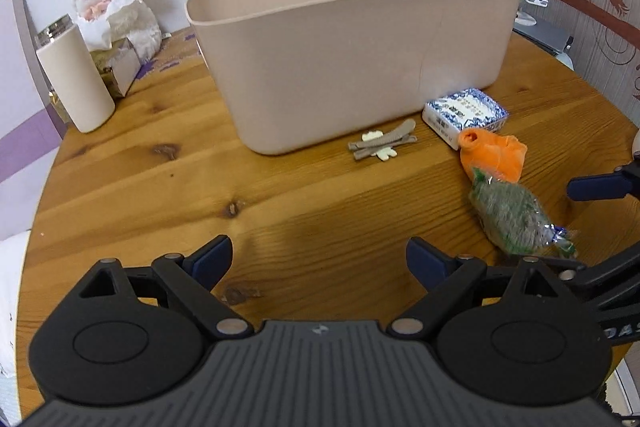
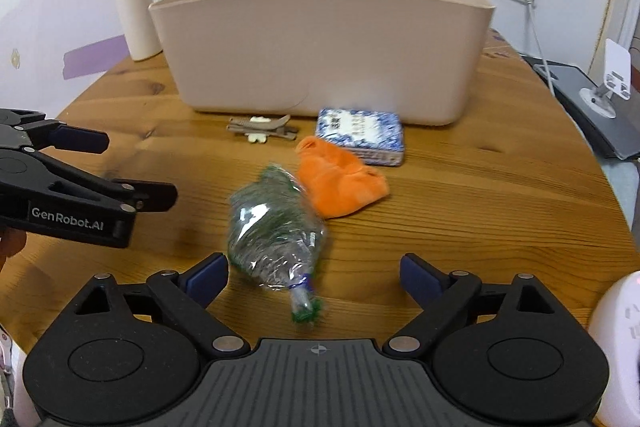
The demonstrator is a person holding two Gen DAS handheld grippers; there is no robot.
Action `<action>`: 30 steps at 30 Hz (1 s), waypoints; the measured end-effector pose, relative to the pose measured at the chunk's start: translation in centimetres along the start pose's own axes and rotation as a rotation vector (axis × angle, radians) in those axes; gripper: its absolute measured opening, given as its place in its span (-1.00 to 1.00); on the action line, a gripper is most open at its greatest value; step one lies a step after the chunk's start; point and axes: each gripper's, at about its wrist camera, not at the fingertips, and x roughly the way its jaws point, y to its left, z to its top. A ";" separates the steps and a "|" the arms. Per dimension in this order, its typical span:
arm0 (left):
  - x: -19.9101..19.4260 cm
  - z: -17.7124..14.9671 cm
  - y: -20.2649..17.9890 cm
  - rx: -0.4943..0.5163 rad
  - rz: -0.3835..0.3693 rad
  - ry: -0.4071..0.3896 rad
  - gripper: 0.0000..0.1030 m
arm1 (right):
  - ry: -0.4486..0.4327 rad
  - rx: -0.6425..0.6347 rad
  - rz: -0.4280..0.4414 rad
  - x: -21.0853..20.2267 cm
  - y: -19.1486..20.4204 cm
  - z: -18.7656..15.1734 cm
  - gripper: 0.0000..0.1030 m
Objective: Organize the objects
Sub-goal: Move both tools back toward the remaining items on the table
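**Nothing picked up yet: both grippers are hovering wide open before the first grasp**

The left gripper (image 1: 319, 259) is hanging over bare wood with its jaws spread wide and holding nothing. The right gripper (image 2: 314, 273) is likewise gaping and empty, but it is pointing straight at the clear plastic bag of green stuff (image 2: 274, 227), which is lying on the table (image 2: 480, 207) just ahead of its fingertips, its twisted neck facing the camera.

Four loose things are waiting in a cluster in front of the beige bin (image 2: 320, 47): the bag, an orange cloth (image 2: 340, 187) touching the bag's far end, a blue-and-white patterned box (image 2: 360, 135) just behind the cloth and near the bin's wall, and a pair of hair clips (image 2: 262, 129) to the left of the box. Whether the bin already has anything in it cannot be told (its inside is hidden from both views).

By my reading, the sorting is only beginning, and the bag is the likeliest first target. The next move is calling for the right gripper to be advancing and lowering until its jaws are straddling the bag's body, then closing gently, since the soft, slippery film is probably going to crumple or slide.
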 end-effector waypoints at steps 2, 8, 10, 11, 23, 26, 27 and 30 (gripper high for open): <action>0.3 -0.2 -0.2 -0.005 -0.003 0.005 0.83 | -0.009 -0.005 -0.029 0.5 0.3 0.1 0.86; 1.4 -0.3 0.1 -0.042 -0.024 -0.002 0.83 | -0.044 0.005 -0.058 1.3 -0.1 0.2 0.89; 1.8 -0.2 0.3 -0.068 -0.029 -0.012 0.83 | -0.050 0.017 -0.071 1.4 -0.5 0.3 0.89; 2.0 -0.1 0.2 -0.076 -0.024 -0.023 0.83 | -0.054 0.024 -0.080 1.4 -0.7 0.3 0.90; 4.5 1.7 -2.3 -0.045 -0.010 -0.133 0.96 | -0.148 0.075 -0.126 1.8 -3.6 -0.9 1.00; 5.8 2.8 -1.7 -0.126 -0.029 -0.104 1.00 | -0.153 0.078 -0.130 1.8 -3.6 -0.9 1.00; 6.1 3.1 -1.7 -0.130 -0.018 -0.102 1.00 | -0.153 0.081 -0.132 1.9 -3.6 -0.8 1.00; 6.7 3.6 -1.9 -0.138 -0.006 -0.114 1.00 | -0.154 0.086 -0.137 2.0 -3.7 -0.7 1.00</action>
